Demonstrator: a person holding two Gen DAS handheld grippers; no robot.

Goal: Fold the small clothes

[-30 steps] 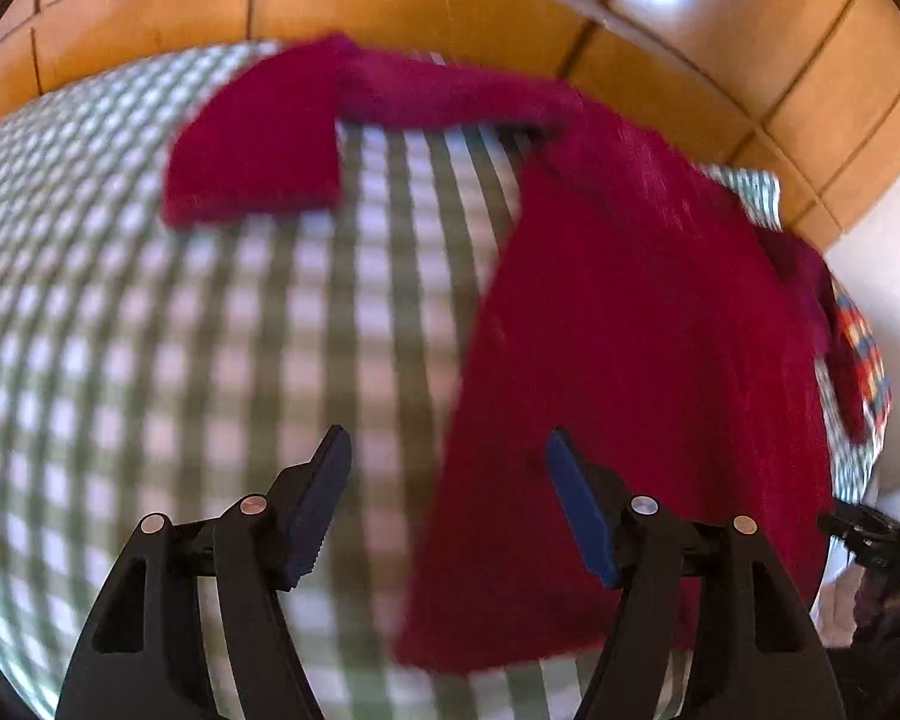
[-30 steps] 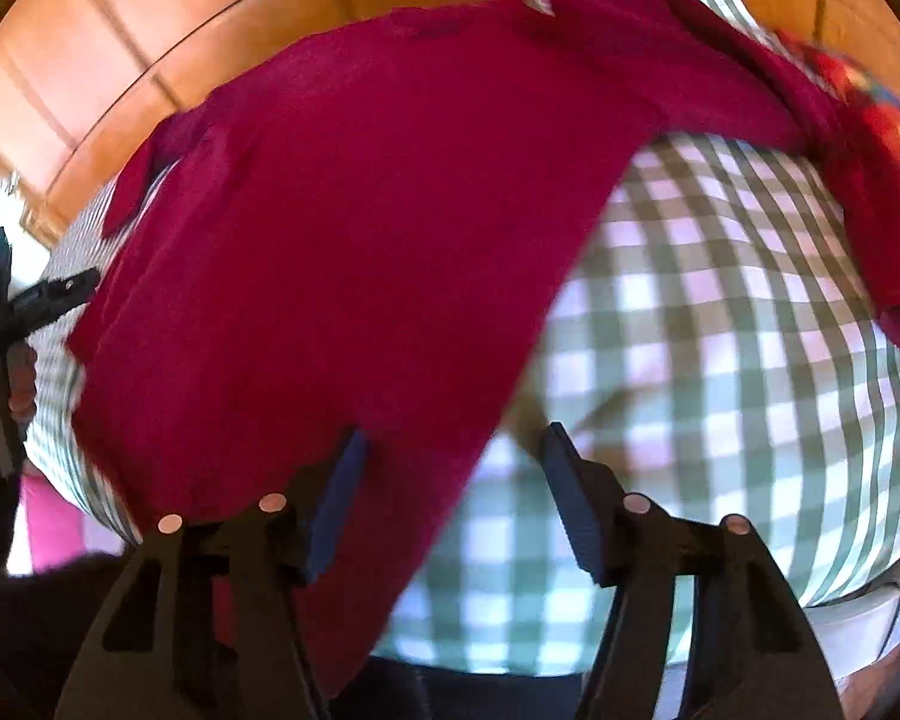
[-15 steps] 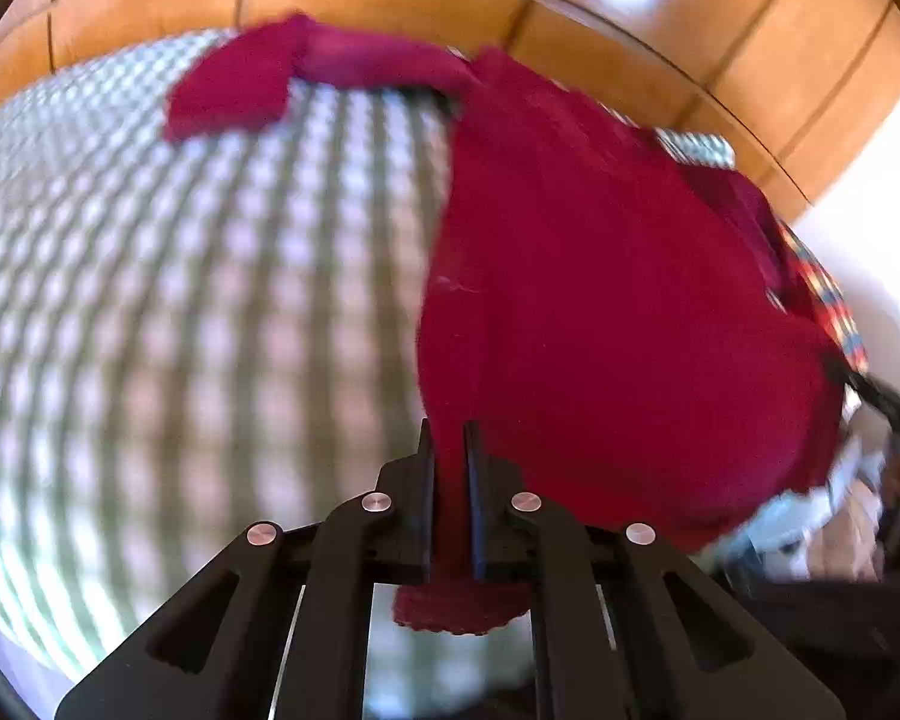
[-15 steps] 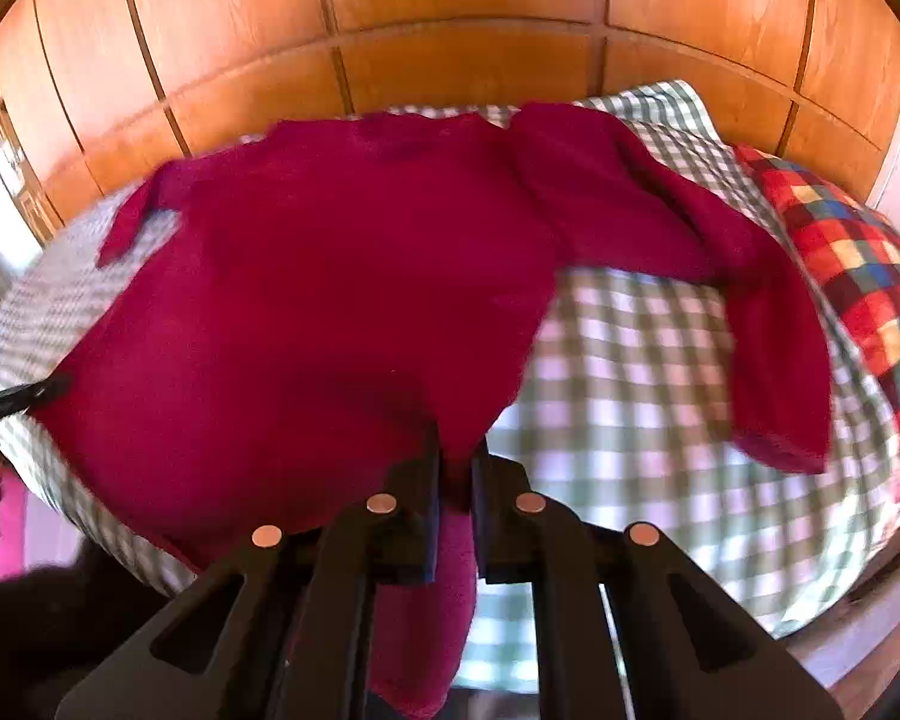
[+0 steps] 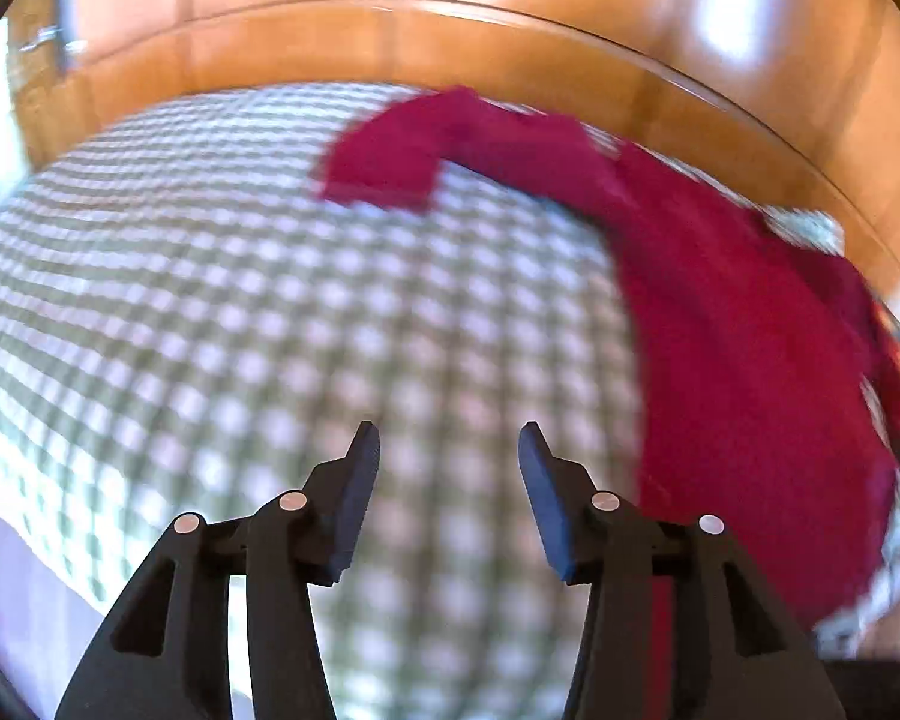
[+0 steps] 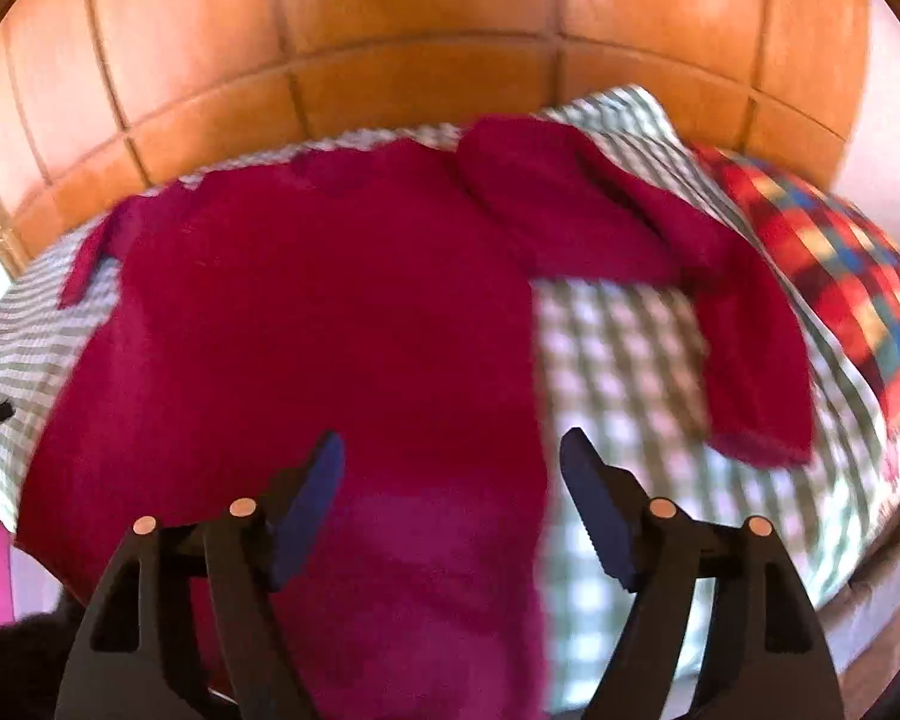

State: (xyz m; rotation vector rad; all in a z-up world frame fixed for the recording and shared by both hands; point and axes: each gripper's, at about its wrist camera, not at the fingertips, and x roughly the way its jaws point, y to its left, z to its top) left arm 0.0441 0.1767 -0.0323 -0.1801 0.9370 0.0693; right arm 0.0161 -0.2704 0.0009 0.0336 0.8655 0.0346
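Both grippers are letting go of the hem they were pinching half a sec ago. Left gripper (image 5: 449, 441) is opening, nothing btwn the jaws, only checked sheet (image 5: 222, 324) under it. Right gripper (image 6: 453, 450) is opening wide over the sweater (image 6: 330, 312), pads not pressing on cloth. Sweater is lying spread flat on the bed, body smoothed, right sleeve (image 6: 744, 348) trailing out toward the plaid pillow (image 6: 828, 252), left sleeve (image 5: 390, 162) out w/ the cuff bent. Step looks like: spreading done, folding not yet begun. Next prob. needs a sleeve picked up and laid across the body.
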